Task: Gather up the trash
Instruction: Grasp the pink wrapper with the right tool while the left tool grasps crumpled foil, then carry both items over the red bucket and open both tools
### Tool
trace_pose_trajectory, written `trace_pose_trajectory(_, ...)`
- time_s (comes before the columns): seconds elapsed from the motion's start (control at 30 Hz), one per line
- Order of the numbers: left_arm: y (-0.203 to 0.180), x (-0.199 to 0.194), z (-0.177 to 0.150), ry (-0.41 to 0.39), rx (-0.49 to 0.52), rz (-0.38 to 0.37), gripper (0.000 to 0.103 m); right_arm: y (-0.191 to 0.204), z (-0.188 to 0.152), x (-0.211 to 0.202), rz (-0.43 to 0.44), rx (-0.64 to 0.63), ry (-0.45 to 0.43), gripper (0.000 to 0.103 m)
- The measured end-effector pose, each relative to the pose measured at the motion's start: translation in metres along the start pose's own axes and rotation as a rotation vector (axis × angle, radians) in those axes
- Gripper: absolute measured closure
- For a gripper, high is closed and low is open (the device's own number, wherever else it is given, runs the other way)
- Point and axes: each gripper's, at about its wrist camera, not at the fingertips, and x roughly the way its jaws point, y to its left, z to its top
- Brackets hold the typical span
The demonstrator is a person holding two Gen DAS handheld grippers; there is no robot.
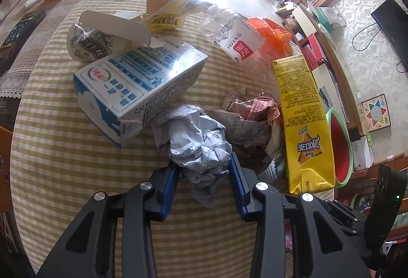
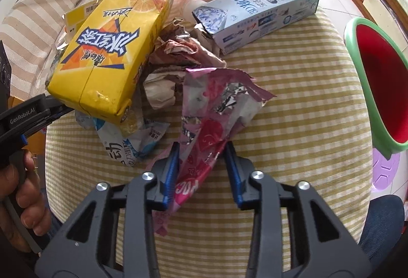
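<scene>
Striped cushion (image 1: 63, 150): bore all the litter. Bin (image 2: 377, 89), green rim, red inside: stood beside its edge. Yellow carton (image 2: 109, 53): lay tilted over brown crumpled paper (image 2: 178, 53). Blue-and-white carton (image 1: 135, 84): lay on its side. Left gripper (image 1: 204, 171): pinched a crumpled white paper ball (image 1: 199, 148). Right gripper (image 2: 201, 166): pinched a pink foil wrapper (image 2: 211, 109)

1. Left gripper (image 1: 204, 171): matte black angular linkage arms, four round silver screws, blue finger pads (image 1: 170, 188).
2. Right gripper (image 2: 201, 163): same black build, silver screws, blue pads (image 2: 171, 176).
3. Marking: white "GenRobot.AI" lettering, left edge of right-wrist frame.
</scene>
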Motion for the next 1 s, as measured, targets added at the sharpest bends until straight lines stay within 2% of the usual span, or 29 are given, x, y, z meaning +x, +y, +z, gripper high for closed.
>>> trace_pose_trajectory(0.17, -0.002, -0.012, -0.008, -0.021, 0.005, 0.002, 0.068, -0.002, -0.004, -0.009, 0.027, 0.0, -0.016, 0.077)
trace_pose_trajectory(0.53, -0.003, -0.063, -0.03, -0.081, 0.042, 0.008, 0.068, -0.017, -0.026, -0.052, 0.055, -0.006, -0.093, 0.078)
trace_pose_trajectory(0.7, -0.009, -0.09, -0.034, -0.127, 0.059, 0.011, 0.068, -0.013, -0.025, -0.071, 0.072, -0.024, -0.142, 0.078)
trace_pose_trajectory(1.0, -0.059, -0.121, -0.025, -0.207, 0.15, 0.001, 0.068, -0.027, -0.015, -0.111, 0.101, -0.028, -0.242, 0.078)
